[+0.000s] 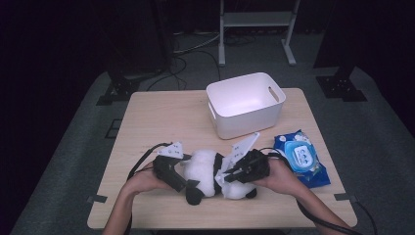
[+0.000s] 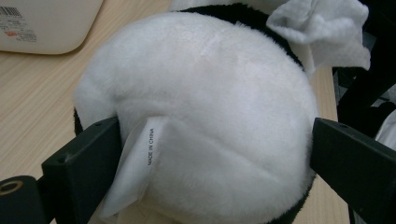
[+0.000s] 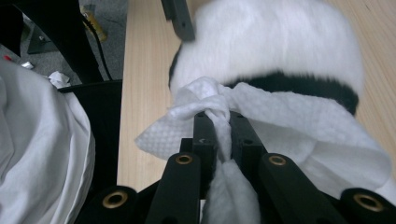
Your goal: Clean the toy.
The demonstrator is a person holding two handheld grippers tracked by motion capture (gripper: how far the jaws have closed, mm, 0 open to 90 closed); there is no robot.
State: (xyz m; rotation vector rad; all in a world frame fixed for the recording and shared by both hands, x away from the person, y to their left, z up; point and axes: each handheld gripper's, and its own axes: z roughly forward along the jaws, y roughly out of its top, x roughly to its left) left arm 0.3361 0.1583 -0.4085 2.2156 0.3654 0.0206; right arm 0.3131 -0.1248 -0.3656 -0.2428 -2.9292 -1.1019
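Plush panda [image 1: 213, 172] lies near the table's [image 1: 161, 117] front edge. Left gripper [image 1: 182, 182] spread wide, both jaws pressing the panda's white rump (sewn-in tag beside one jaw). Right gripper [image 3: 218, 122] clenched on a white wet wipe [image 3: 299, 123] against the panda's back. White bin [image 1: 244, 104] behind.

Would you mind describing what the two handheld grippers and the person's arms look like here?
Both the left gripper and the right gripper have matte black bodies with two flat black jaws. Each carries a pale grey three-cornered plate on top and trails a black cable toward the person. In the right gripper view, brass-coloured rings sit in the linkage. The forearms are bare, with no sleeves visible.
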